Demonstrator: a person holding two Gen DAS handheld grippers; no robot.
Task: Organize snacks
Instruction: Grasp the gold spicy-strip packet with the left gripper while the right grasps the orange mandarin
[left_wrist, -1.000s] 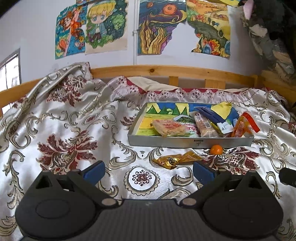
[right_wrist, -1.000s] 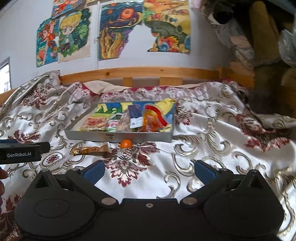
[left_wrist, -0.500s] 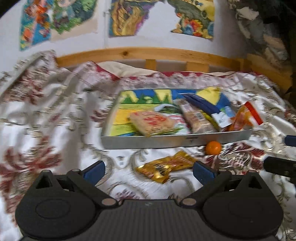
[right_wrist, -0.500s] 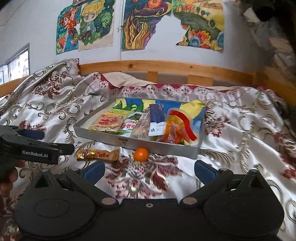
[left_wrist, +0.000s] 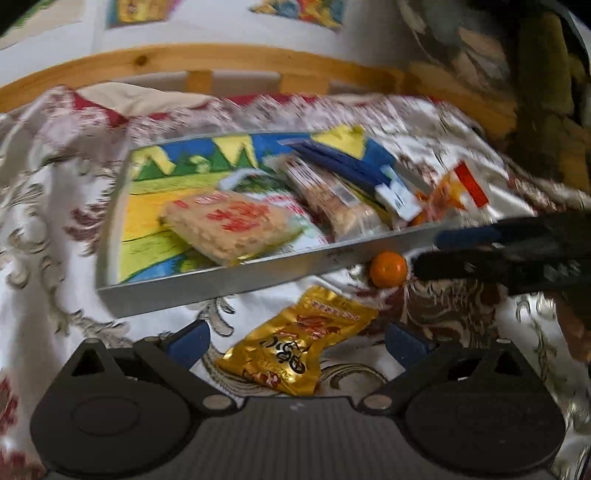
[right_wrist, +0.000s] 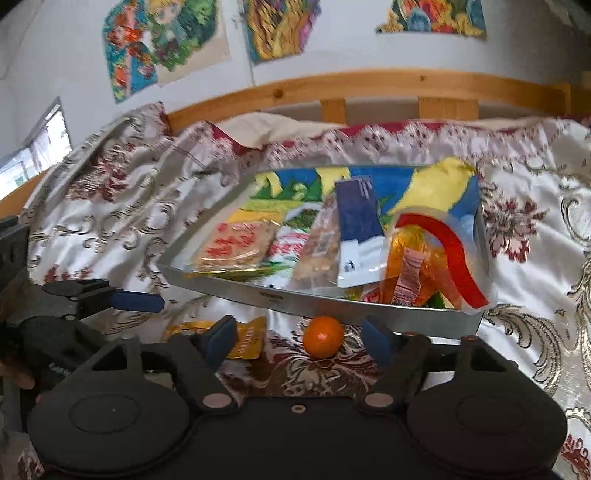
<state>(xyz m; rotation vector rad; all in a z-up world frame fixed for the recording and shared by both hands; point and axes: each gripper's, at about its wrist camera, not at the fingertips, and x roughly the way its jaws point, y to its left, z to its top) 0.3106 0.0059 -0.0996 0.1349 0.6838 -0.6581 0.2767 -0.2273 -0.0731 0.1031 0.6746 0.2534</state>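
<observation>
1. The left gripper (left_wrist: 297, 341) hangs low over the patterned bedspread (left_wrist: 55, 229), its blue pads spread wide, and the gold snack packet (left_wrist: 295, 349) lies flat on the cloth between them, untouched by either pad.
2. That packet is crinkled, shiny gold foil with red print and dark lettering; one end is just short of the tray's front wall.
3. The right gripper (right_wrist: 299, 341) is closing its jaws around the small orange fruit (right_wrist: 323, 336); the pads are either side of it and not yet pressing.
4. The fruit is round, smooth and bright orange, sitting on a dark red flower in the bedspread, right against the front wall of the metal tray (right_wrist: 221, 290).
5. Inside the tray: a pale rice cracker pack (right_wrist: 232, 247) with red characters, a clear-wrapped nut bar (right_wrist: 319, 251), a dark blue sachet (right_wrist: 356, 218), and an orange bag with a red stripe (right_wrist: 436, 258) leaning over the right corner.
</observation>
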